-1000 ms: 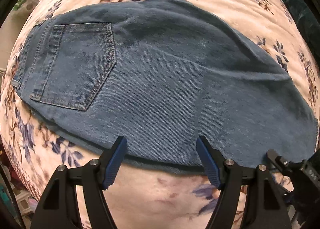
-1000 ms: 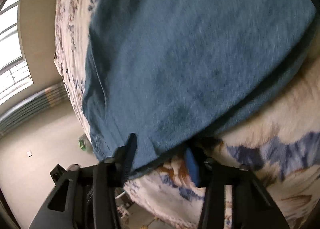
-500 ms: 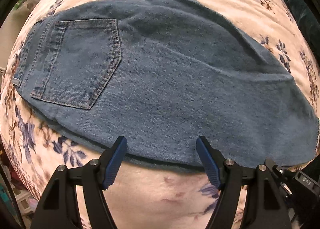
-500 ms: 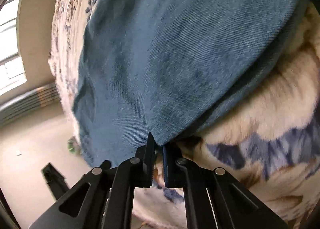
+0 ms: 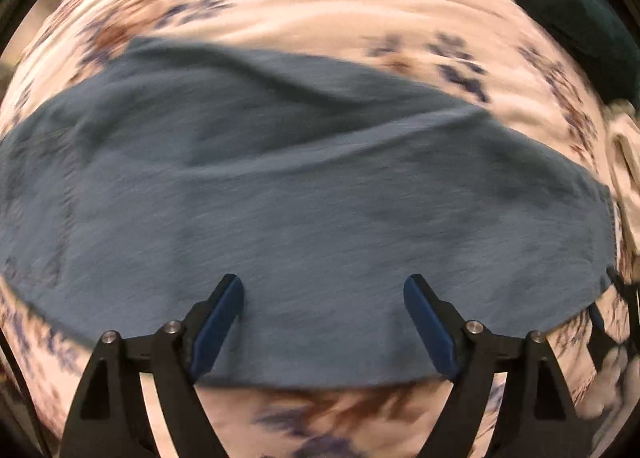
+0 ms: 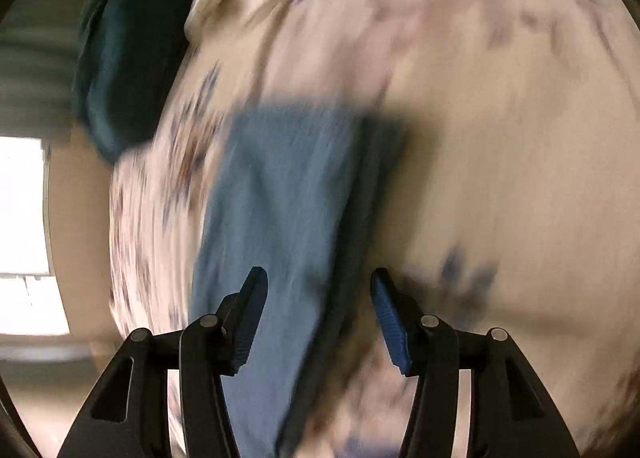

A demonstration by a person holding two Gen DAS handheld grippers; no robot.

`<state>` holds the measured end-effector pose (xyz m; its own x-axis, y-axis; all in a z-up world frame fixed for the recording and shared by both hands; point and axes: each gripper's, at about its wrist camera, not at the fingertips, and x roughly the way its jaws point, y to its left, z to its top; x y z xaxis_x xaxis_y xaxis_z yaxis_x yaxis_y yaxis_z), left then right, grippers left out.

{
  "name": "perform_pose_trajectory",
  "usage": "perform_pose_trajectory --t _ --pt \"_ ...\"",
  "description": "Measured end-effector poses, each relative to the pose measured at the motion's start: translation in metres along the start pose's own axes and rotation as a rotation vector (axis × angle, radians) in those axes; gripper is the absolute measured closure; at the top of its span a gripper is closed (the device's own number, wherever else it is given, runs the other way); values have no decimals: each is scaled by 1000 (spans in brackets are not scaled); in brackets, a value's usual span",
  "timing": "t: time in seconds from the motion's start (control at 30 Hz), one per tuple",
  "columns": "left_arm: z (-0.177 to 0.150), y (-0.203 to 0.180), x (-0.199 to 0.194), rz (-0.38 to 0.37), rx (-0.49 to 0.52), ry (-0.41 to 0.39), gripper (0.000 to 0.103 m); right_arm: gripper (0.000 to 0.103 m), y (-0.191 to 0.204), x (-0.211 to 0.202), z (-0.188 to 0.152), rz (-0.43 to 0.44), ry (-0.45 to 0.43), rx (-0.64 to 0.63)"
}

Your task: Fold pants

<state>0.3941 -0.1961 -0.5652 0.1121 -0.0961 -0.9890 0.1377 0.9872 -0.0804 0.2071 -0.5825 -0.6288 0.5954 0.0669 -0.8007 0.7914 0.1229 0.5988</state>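
Two claws show in these blurred views, both with their blue-padded fingers spread apart and nothing between them. The left claw hovers over the near edge of the blue denim pants, which lie spread across the cream floral bed cover, reaching from the far left to the right edge of the view, with a long crease running across the middle. A dark teal fabric bundle sits at the far right of the bed, well apart from the denim. In the right wrist view, the right claw is released above a narrow stretch of the same denim, whose right edge casts a dark shadow on the cover. The teal bundle appears there at the far left, beside a bright window and a beige wall. Motion blur hides seams and pockets in both views. Nothing lies on the denim or between either claw and the cloth.
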Motion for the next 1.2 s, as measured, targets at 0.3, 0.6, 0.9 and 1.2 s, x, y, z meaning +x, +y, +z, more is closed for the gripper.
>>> perform_pose_trajectory --t 0.3,0.6,0.9,1.2 --pt "22 -25 42 6 15 22 0 45 4 61 55 169 45 17" --pt "32 -37 64 56 19 30 0 92 16 64 56 144 56 -49" --pt "37 0 23 -32 -99 12 0 89 27 54 48 147 37 -149" --pt "14 86 -47 48 -202 -69 0 91 175 8 -67 79 -21 -629"
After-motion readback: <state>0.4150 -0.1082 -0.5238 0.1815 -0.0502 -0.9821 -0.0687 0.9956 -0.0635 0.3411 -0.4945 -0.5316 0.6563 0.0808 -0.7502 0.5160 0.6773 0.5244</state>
